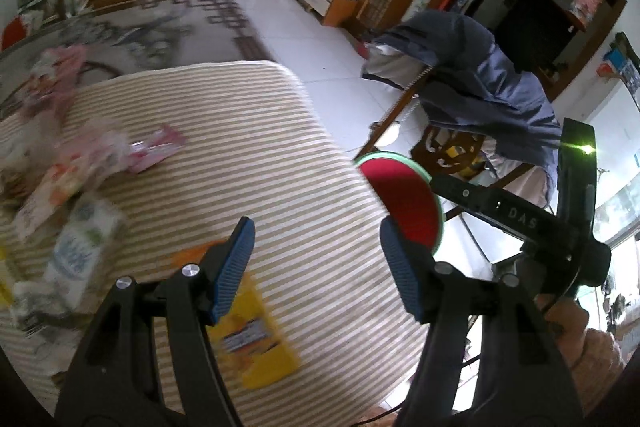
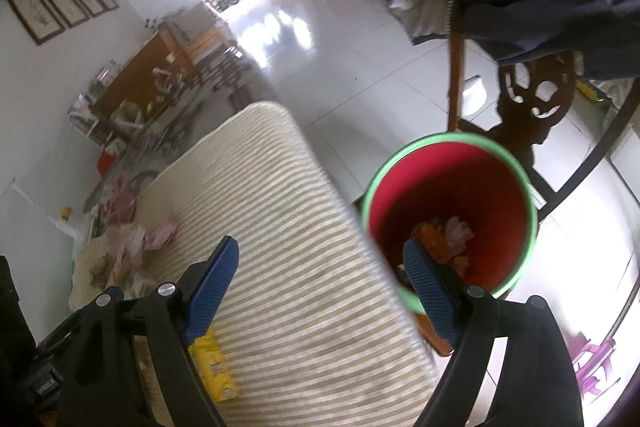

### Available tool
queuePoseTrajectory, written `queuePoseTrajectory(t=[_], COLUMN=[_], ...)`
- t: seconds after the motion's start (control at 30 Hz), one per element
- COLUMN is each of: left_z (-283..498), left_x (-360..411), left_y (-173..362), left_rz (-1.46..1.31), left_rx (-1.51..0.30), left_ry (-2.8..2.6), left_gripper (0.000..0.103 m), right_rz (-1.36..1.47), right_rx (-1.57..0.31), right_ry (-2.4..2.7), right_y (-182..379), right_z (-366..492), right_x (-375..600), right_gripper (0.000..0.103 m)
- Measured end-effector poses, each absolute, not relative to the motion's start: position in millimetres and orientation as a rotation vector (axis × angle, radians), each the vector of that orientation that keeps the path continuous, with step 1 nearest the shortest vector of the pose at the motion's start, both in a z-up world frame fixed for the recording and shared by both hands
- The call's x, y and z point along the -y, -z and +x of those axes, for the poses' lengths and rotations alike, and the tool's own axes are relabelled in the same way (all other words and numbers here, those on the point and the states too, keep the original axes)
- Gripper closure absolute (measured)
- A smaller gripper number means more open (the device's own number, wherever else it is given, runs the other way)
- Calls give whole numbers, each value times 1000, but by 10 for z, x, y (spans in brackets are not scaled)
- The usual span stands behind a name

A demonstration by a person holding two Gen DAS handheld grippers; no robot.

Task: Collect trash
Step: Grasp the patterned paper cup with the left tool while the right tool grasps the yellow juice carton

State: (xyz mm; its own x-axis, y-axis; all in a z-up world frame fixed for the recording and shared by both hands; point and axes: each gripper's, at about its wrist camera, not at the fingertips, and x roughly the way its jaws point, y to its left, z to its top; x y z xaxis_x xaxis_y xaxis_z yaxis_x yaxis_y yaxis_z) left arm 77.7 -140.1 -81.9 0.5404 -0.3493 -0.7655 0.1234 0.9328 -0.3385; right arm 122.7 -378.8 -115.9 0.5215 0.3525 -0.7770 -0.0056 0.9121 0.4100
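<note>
- Evidently both grippers, left gripper (image 1: 316, 267) and right gripper (image 2: 320, 291), are released, holding nothing;
- yellow packet (image 1: 256, 343) near tabletop's front edge looks light, crinkly, slippery; pinch its edge.

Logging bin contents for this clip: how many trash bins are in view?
1. The red bin with a green rim stands on the floor just past the striped table edge, beside a wooden chair. It already holds some wrappers. Others may be out of view.

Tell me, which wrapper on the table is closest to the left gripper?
The yellow packet, lying right under the left gripper. The pink wrapper and the white pack lie farther away.
</note>
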Motion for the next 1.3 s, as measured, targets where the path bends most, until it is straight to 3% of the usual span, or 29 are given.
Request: queuePoseTrajectory(t=[0.5, 0.93, 1.13, 1.3], left_z=[-61, -40, 38, -22], left_x=[-270, -491, -572, -607], left_y=[1089, 1632, 1741, 1622], left_rz=[-321, -351, -385, -392], left_rx=[-998, -1138, -1170, -1139], left_ry=[-27, -12, 5, 8], left_gripper=[41, 41, 66, 67], right_rz=[285, 260, 248, 218], right_rx=[-1073, -1107, -1115, -1138], right_ry=[-311, -304, -297, -305], right_y=[1262, 1367, 1379, 1440], right_z=[738, 464, 455, 487], right_x=[2642, 2336, 2272, 2175], right_gripper=[21, 20, 20, 19])
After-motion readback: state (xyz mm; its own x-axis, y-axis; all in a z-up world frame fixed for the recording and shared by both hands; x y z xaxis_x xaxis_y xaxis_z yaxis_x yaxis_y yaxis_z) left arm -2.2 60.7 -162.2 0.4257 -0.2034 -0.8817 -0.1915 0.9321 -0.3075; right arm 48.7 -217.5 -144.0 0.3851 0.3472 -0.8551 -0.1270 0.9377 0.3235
